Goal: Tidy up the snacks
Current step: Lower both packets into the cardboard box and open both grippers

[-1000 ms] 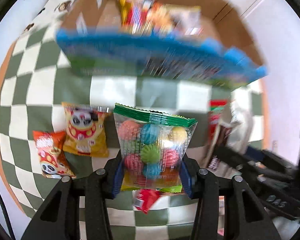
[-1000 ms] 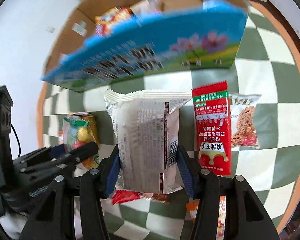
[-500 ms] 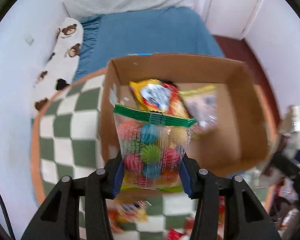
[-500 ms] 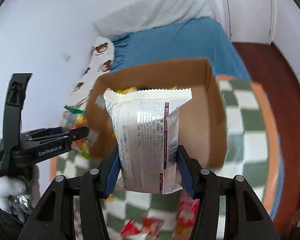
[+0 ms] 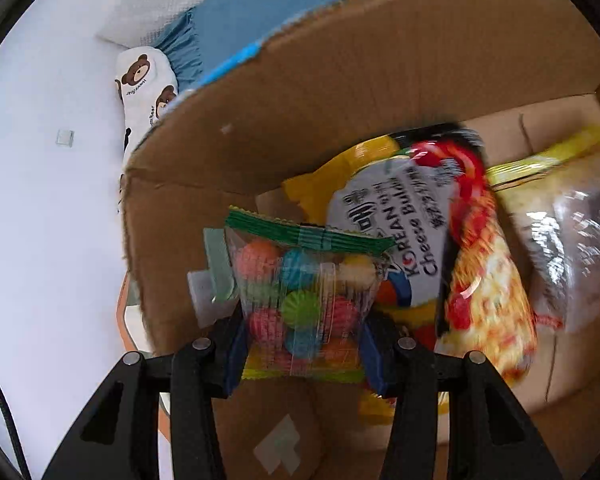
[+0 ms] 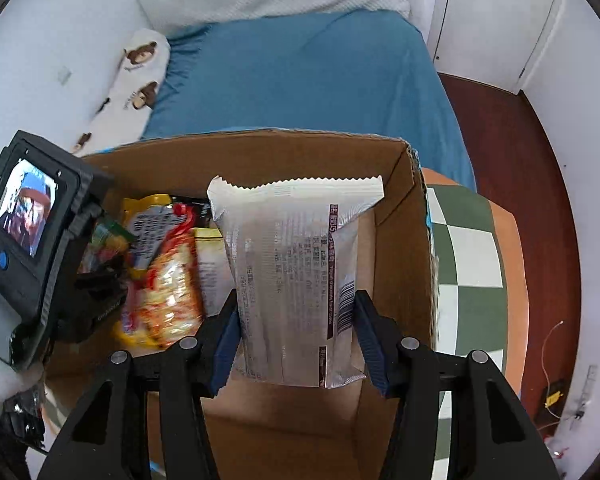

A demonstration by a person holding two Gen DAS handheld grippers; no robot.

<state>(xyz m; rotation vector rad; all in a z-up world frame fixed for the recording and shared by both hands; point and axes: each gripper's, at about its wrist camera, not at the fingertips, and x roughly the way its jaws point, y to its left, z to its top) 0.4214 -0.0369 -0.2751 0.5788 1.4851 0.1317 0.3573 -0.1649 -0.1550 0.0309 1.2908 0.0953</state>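
Both tools are at the drop-off step — the left gripper [image 5: 302, 344] is clamped on a bag of coloured balls [image 5: 304, 300] and the right gripper [image 6: 296, 344] on a silver packet [image 6: 296, 280], each inside the cardboard box [image 6: 404, 248]. Ahead of the left one lies a noodle packet [image 5: 432, 252]. Next, I judge, the jaws must part over bare floor — the right has it just beyond its packet.

Noodle pack [image 5: 452, 248] motion-blurred, small print unreadable. Clear pack [image 5: 572, 248] cut by the right edge (contents unclear). Silver pack [image 6: 296, 276] hides part of the box [image 6: 404, 248] floor; its small print illegible. Candy bag [image 6: 104, 244] mostly hidden behind the left hand-held gripper's camera body [image 6: 28, 240].
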